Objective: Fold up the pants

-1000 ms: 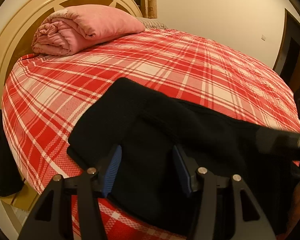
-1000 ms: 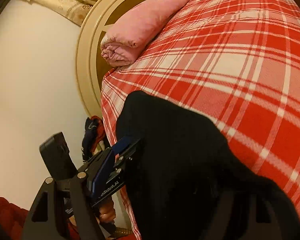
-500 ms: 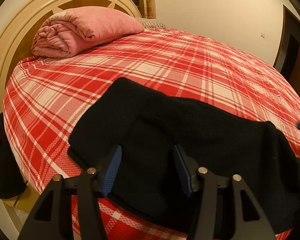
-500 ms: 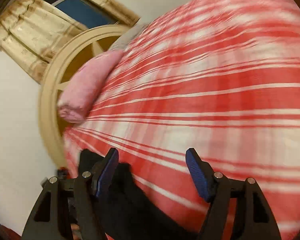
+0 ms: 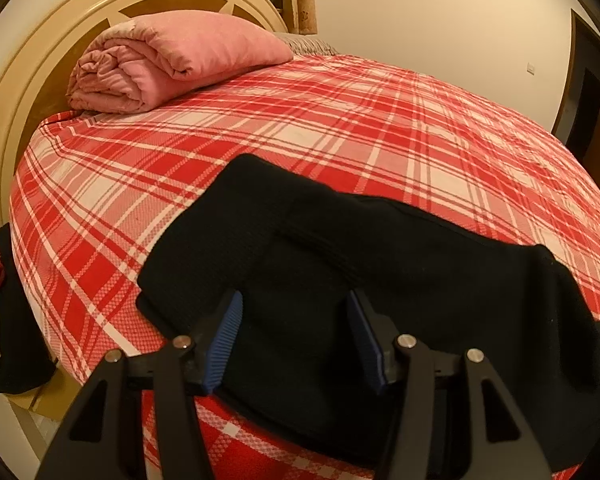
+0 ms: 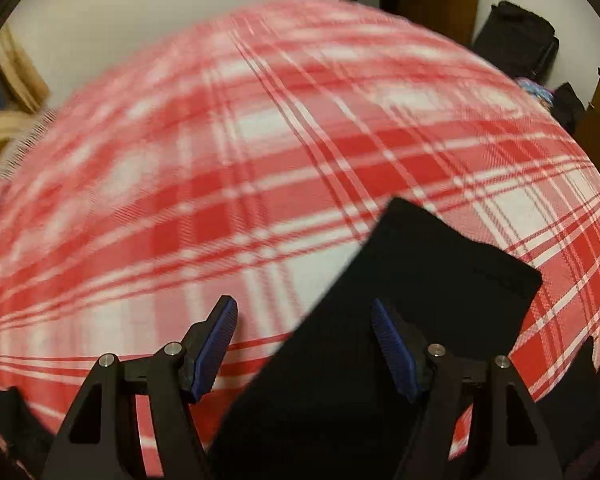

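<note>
Writing: no brand, label or lettering can be read anywhere in either view.
Landmark: the bed, covered by a woven sheet in red and white plaid with a fine checked weave.
Pants: black, matte, soft knit cloth with a faintly ribbed surface, lying flat on the bed along the edge nearest you; one layer is folded over another and leaves a raised crease across the middle.
Pant leg end: in the right wrist view the pants end in a straight, squared hem with crisp corners, lying flat on the plaid.
Your left gripper: black angular arms with silver pins and ribbed blue pads; the jaws stand apart above the near part of the pants, and the pads press on nothing.
Your right gripper: the same build; its jaws closed a little in the past second and stand apart, released, over the bed, with the edge of the pant leg between them and not pinched.
Blanket: pink, soft and thick, rolled into a loose bundle at the head of the bed.
Headboard: cream, smooth, arched, with brown inset panels.
Beside the bed: a dark heap of clothes near the headboard; details too dim to tell.
Blur: the right wrist view is smeared over most of the plaid.
</note>
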The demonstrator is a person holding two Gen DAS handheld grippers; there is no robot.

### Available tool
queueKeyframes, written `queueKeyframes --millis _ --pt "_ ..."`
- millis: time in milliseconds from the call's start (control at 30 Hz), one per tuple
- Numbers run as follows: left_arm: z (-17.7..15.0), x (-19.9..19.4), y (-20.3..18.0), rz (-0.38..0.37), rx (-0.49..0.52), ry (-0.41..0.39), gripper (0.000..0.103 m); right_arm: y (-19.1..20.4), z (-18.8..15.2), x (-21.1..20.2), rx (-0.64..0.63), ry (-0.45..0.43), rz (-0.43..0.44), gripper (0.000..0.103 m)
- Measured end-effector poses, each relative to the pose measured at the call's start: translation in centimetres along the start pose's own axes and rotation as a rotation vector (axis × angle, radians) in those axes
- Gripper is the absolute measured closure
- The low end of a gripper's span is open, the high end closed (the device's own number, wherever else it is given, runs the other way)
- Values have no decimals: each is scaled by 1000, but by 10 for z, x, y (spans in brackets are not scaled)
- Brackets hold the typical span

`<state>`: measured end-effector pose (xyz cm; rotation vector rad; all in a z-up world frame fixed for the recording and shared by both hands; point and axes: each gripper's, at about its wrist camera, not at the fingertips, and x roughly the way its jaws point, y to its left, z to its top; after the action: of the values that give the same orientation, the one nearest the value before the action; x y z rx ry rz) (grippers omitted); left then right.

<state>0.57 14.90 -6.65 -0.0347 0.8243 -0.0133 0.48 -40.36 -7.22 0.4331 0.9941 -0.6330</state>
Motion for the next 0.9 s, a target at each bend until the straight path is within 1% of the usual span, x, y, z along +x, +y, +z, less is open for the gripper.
queueKeyframes --millis 33,100,133,167,200,233,267,300,333,400,500,533,600,700,800,833,900 --pt "0 0 0 0 -1 1 45 3 1 0 -22 -15 -20 32" --pt "1 0 0 0 -1 6 45 2 -3 -2 -27 -7 -22 33" --pt "1 0 1 -2 -1 8 45 -1 -3 -4 -25 2 -14 39" --pt "1 1 1 -3 -1 10 45 -3 -4 -7 -23 0 -22 47" --pt "1 1 1 -4 0 11 45 -10 -6 -8 -20 -3 -31 69" --pt "1 1 1 -3 2 11 45 -18 -6 -11 -13 -5 -14 83" --pt "1 1 1 -2 3 11 45 -28 -5 -13 0 2 23 88" --pt "1 0 1 -1 4 10 45 -37 -6 -16 20 6 64 95" --pt "1 0 1 -1 3 10 45 -48 -9 -22 54 0 126 96" --pt "1 0 1 0 3 8 45 -67 -17 -41 101 -46 225 96" --pt "1 0 2 -5 -4 12 45 -95 -39 -81 156 -146 352 97" --pt "1 0 2 -6 -7 14 45 -107 -53 -100 175 -194 391 97" --pt "2 0 2 -9 -9 15 45 -122 -71 -121 204 -240 384 97" --pt "2 1 3 -7 -5 13 45 -160 -112 -145 314 -274 389 97" --pt "2 1 3 -7 -1 14 45 -182 -146 -154 369 -266 336 97" --pt "3 1 3 -8 1 15 45 -188 -158 -154 384 -251 314 97" --pt "4 1 3 -12 3 20 45 -196 -174 -150 415 -216 325 97"
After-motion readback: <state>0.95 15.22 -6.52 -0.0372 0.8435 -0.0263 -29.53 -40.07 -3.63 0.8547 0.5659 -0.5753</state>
